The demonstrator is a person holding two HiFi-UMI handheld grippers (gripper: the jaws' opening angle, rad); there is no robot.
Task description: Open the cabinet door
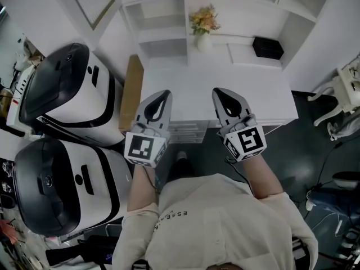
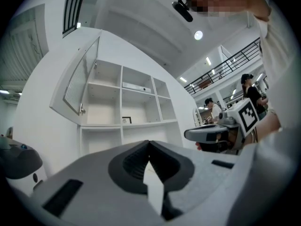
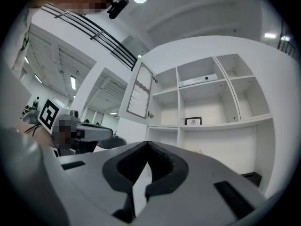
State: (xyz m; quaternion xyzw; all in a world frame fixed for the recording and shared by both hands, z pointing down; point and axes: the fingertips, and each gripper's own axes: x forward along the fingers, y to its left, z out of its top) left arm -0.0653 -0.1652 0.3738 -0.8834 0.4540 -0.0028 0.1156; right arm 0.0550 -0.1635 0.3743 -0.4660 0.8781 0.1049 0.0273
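Gaping cab. door (image 1: 90,1), top cropped; L tool (image 1: 165,94), R tool (image 1: 217,91) closed

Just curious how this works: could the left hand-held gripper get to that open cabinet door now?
Probably yes: nothing stands between the left hand-held gripper and the cabinet door, but the door hangs higher, so it must rise.

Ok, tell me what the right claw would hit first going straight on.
Likely the white shelf unit, at its low open compartment; the right claw has nothing nearer in line, though depth is unclear.
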